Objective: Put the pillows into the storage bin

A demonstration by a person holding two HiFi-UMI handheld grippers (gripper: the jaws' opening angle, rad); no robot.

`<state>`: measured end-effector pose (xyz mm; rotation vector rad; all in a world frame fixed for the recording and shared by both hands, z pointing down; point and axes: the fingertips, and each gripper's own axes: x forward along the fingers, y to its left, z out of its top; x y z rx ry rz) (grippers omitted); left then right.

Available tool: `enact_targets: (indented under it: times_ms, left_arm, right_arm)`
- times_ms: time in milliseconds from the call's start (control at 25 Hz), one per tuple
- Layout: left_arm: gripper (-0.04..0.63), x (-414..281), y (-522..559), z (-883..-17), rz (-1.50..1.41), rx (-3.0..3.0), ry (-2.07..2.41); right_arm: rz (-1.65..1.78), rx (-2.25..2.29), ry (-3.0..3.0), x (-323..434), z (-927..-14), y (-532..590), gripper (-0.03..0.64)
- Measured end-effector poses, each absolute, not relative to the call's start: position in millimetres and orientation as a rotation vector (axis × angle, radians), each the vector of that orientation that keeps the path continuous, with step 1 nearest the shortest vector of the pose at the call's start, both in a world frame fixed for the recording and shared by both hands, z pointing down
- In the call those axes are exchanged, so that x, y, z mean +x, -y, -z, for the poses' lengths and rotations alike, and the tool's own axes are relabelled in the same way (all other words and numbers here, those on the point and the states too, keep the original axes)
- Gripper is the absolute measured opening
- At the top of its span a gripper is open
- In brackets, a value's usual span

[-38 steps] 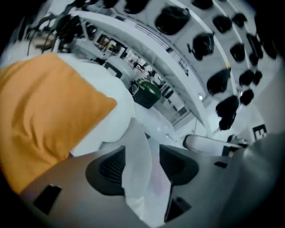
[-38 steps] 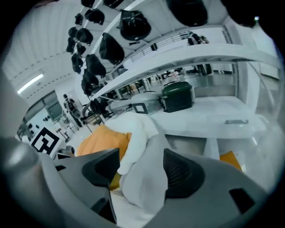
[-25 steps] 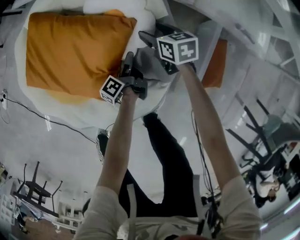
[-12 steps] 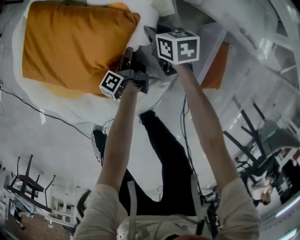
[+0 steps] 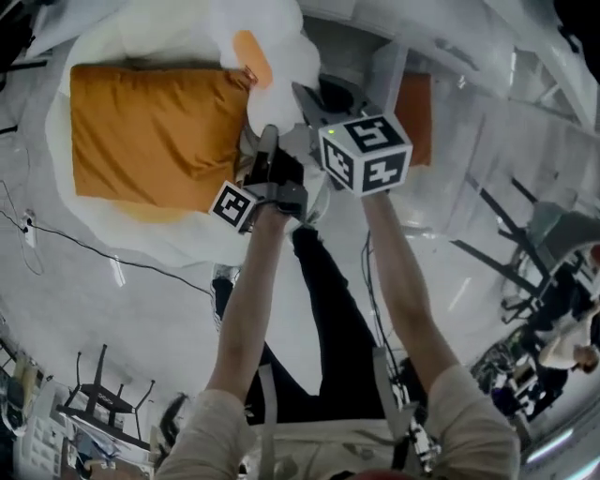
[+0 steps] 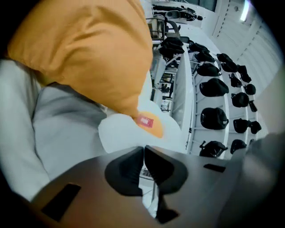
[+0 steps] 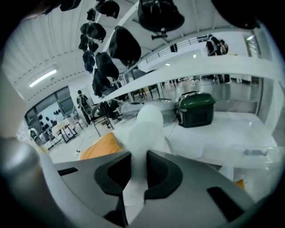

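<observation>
A white pillow (image 5: 211,28) with an orange patch lies at the top of the head view, next to an orange pillow (image 5: 155,131) on a white padded surface (image 5: 141,234). My left gripper (image 5: 266,141) is at the white pillow's near edge. In the left gripper view my left gripper (image 6: 143,149) is shut, the white pillow (image 6: 122,133) running into the pads under the orange pillow (image 6: 89,49). My right gripper (image 5: 323,98) is beside it. In its own view my right gripper (image 7: 139,162) is closing, with a fold of the white pillow (image 7: 149,129) pinched between the pads.
A clear storage bin (image 5: 469,122) stands to the right with another orange pillow (image 5: 417,112) inside. A black cable (image 5: 112,253) runs over the floor at the left, with chairs (image 5: 103,398) lower left. A green box (image 7: 196,109) sits beyond the pillows. A person's legs (image 5: 328,309) are below the grippers.
Both grippers stay at the white pillow's edge while the view has shifted. The white pillow has bunched up and its orange patch now shows.
</observation>
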<state>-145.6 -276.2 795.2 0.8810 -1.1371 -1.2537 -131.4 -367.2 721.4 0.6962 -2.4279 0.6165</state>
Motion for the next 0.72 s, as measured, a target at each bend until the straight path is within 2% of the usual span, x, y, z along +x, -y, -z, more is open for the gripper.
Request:
enact_targets:
  times_ms: [200, 360, 480, 720]
  left_arm:
    - [0.014, -120.8, 315.0, -717.2, 1.146, 1.141, 1.049]
    - [0.014, -61.4, 350.5, -661.4, 0.920, 1.469, 1.004]
    - [0.014, -4.2, 362.9, -645.8, 0.696, 1.660, 0.941]
    - [0.014, 114.5, 366.8, -643.6, 0.428, 1.880, 0.780]
  right_arm:
    - [-0.723, 1.043, 2.525, -59.8, -643.5, 393.4, 0.054]
    - [-0.856, 1.343, 2.565, 36.6, -603.7, 404.1, 0.054]
    - [-0.912, 1.591, 2.522, 112.6, -600.9, 393.6, 0.054]
    - [-1.146, 1.912, 2.381, 240.6, -628.2, 347.5, 0.054]
